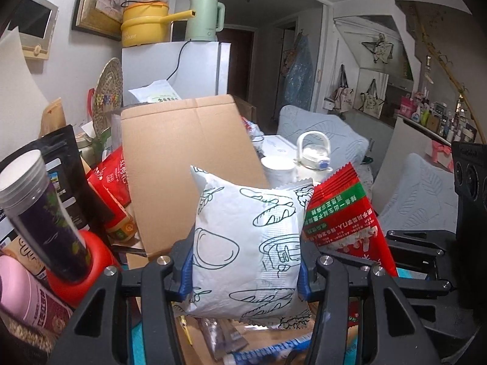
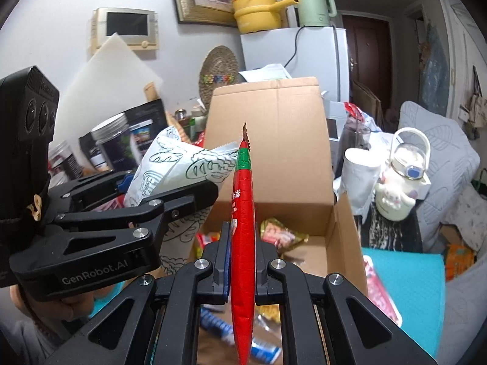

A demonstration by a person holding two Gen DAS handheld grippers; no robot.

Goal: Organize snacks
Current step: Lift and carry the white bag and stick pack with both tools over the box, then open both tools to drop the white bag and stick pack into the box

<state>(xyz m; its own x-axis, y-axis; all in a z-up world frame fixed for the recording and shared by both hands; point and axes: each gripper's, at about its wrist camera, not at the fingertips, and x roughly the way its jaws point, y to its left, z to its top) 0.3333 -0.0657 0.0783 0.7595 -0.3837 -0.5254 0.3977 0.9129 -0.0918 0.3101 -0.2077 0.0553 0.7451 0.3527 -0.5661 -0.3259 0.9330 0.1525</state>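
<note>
"GenRobot.AI" is printed in pale letters on the black body of the left gripper (image 2: 182,179), along its lower side as seen from the right wrist view. On the yellow pot (image 1: 145,24) standing on the white fridge (image 1: 175,71), letters ending in "oker" can be made out low on its side. Chinese characters are printed in white and green on the red snack packet (image 1: 344,216), upside down in the left wrist view; they cannot be read with certainty. Other labels are too blurred to be read.
</note>
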